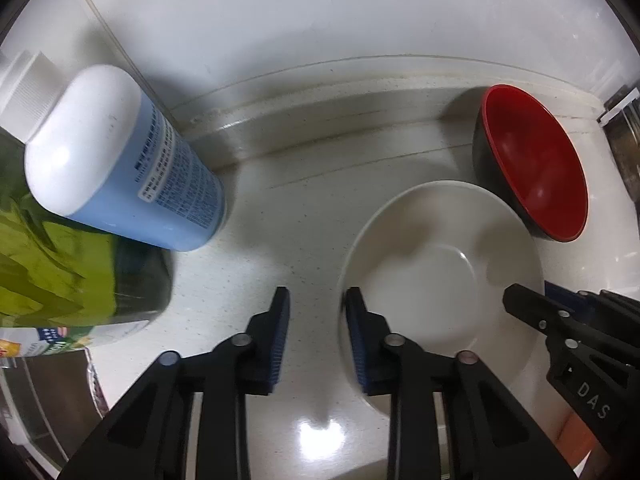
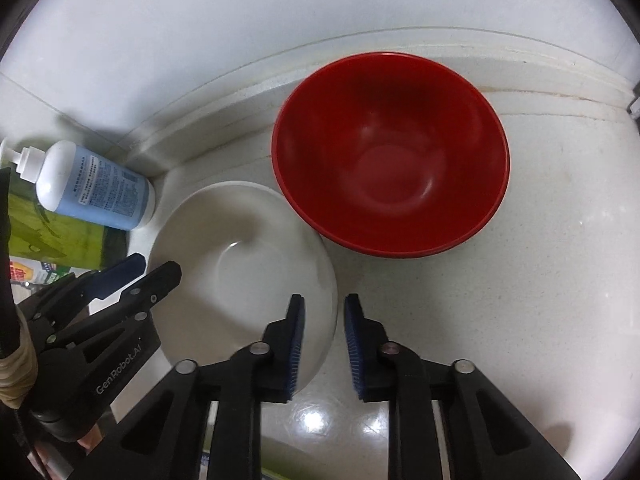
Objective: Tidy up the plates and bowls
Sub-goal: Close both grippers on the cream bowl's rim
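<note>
A white deep plate (image 1: 440,264) (image 2: 240,248) lies on the pale counter, and a red bowl with a black outside (image 1: 532,164) (image 2: 392,152) stands upright just behind it, touching or nearly touching its rim. My left gripper (image 1: 316,296) points down over the plate's left rim, one finger inside the plate and one outside. A gap shows between the pads and the rim. My right gripper (image 2: 324,300) straddles the opposite rim the same way, its pads apart from the rim. Each gripper also shows at the edge of the other's view, the right gripper (image 1: 532,308) and the left gripper (image 2: 156,272).
A white pump bottle with a blue label (image 1: 120,160) (image 2: 92,188) stands in the corner left of the plate, beside a green package (image 1: 60,272). The white wall and its raised ledge (image 1: 360,92) run close behind the dishes. Bare counter (image 2: 540,280) lies right of the bowl.
</note>
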Tool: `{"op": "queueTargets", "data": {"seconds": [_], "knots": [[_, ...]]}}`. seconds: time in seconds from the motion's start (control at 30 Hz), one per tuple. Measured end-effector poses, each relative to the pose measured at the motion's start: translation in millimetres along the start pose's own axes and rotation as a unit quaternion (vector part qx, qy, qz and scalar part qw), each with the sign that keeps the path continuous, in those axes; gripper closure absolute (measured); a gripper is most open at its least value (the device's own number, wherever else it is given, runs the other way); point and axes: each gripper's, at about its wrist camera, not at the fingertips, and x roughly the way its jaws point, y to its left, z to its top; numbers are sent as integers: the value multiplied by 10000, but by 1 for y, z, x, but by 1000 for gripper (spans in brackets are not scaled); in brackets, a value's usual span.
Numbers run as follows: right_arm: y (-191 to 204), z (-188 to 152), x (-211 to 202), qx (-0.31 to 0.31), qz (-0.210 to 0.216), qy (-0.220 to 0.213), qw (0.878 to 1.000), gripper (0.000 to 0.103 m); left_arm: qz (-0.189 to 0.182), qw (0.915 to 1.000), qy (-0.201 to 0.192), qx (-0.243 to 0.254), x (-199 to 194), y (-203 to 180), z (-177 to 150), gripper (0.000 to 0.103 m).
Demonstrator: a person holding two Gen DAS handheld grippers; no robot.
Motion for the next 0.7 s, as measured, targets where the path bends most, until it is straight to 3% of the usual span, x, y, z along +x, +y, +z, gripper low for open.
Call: {"op": "queueTargets", "data": {"seconds": [0.23, 0.7], "knots": [[-1, 1, 6, 37, 127, 97, 9999, 92, -44, 10000, -32, 34, 1, -6, -2, 94], [-2, -18, -23, -52, 2, -179, 9998, 94, -270, 9995, -155, -96, -26, -8, -24, 94]]}}
